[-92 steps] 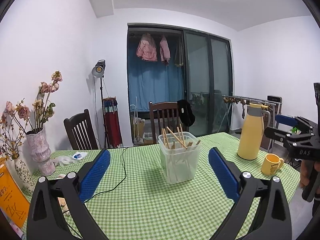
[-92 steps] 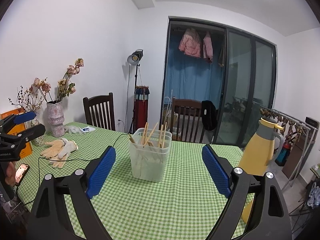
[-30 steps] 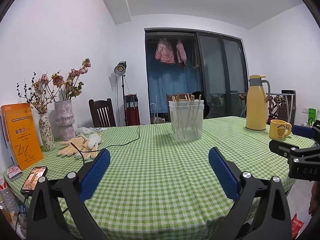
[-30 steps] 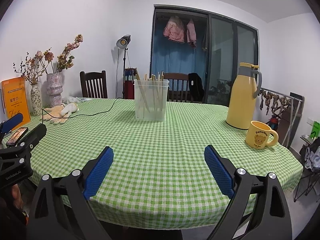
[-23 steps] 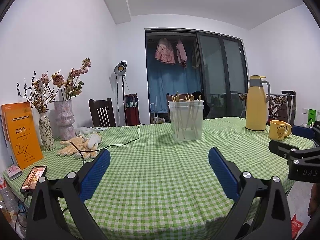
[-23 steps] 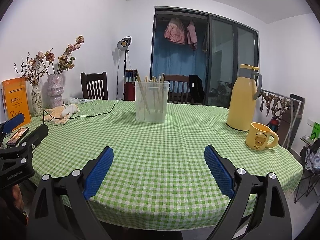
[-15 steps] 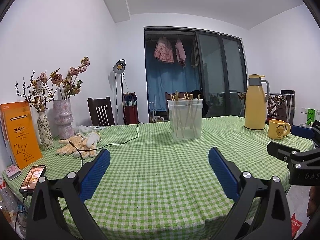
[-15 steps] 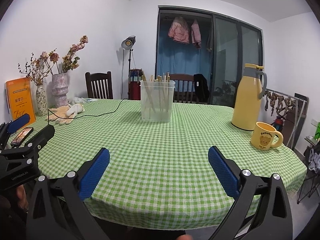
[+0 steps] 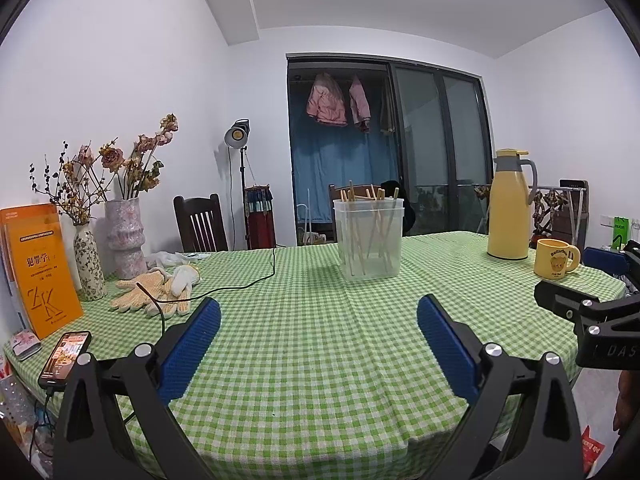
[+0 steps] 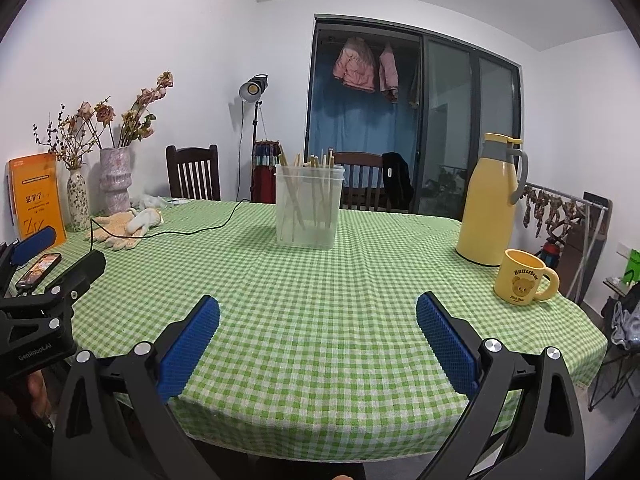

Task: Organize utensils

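A clear plastic container (image 9: 369,236) holding several wooden chopsticks (image 9: 376,216) stands far back on the green checked tablecloth (image 9: 312,332); it also shows in the right wrist view (image 10: 309,208). My left gripper (image 9: 319,320) is open and empty over the near table edge, well short of the container. My right gripper (image 10: 318,320) is open and empty, also at the near edge. Each gripper shows at the side of the other's view.
A yellow thermos (image 10: 490,200) and yellow mug (image 10: 520,277) stand at the right. Work gloves (image 9: 156,284), a black cable (image 9: 240,284), two vases (image 9: 124,236), an orange book (image 9: 38,268) and a phone (image 9: 64,354) are at the left. Chairs stand behind the table.
Both grippers have pulled back from near the container to the table's front edge and sunk lower; in the last second they rose slightly. Both stayed open and empty.
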Tool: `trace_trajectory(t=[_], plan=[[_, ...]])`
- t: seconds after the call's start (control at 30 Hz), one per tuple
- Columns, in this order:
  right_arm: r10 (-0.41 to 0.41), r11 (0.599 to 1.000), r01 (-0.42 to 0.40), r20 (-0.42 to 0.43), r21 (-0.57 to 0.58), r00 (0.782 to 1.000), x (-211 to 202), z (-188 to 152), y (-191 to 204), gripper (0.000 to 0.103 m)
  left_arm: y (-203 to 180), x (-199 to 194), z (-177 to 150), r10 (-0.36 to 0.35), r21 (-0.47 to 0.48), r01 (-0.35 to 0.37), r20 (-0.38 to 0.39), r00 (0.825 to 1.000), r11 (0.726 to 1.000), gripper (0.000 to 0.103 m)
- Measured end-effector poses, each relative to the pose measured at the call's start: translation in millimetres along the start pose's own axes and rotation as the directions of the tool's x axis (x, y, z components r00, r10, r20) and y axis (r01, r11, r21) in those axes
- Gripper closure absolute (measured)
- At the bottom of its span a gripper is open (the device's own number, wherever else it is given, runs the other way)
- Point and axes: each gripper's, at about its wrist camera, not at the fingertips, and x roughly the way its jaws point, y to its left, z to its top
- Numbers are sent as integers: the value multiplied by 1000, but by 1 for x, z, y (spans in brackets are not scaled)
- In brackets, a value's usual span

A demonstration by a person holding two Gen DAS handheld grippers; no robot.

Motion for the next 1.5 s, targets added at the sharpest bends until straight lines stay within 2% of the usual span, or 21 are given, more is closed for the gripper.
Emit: trace_trajectory(t=[1.5], plan=[[-2,1000,2,-28,16,1000,3,1,-5,8,-2,-3,-1,1,3,-1,1,1000,1000,7]])
